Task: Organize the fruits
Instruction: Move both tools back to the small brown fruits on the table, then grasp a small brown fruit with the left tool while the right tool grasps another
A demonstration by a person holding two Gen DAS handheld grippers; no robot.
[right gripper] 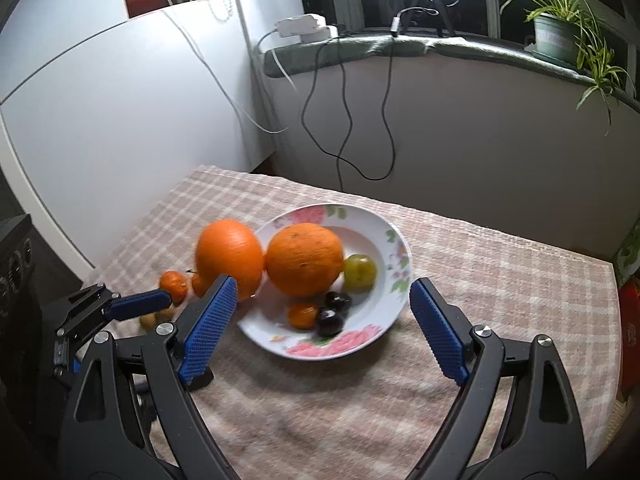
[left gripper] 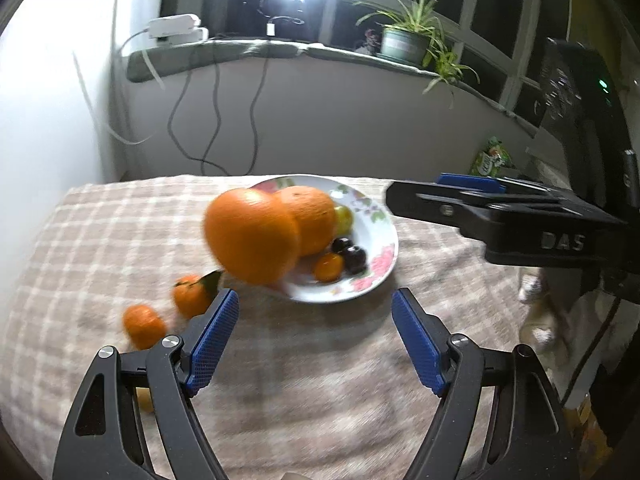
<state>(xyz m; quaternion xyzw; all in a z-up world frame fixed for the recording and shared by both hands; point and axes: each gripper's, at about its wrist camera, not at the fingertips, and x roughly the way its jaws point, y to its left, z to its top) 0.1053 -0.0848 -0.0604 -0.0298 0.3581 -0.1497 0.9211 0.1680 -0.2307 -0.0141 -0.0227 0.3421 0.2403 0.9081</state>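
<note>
A white flowered plate sits on the checked tablecloth. It holds a big orange, a green fruit, two dark plums and a small orange fruit. A second big orange is blurred at the plate's left rim. Two mandarins lie on the cloth left of it. My left gripper is open and empty, in front of the plate. My right gripper is open and empty, near the plate's front.
The right gripper's body hangs right of the plate in the left wrist view. Small yellowish fruits lie by the left gripper's fingertips. Cables hang on the wall behind. A potted plant stands on the sill.
</note>
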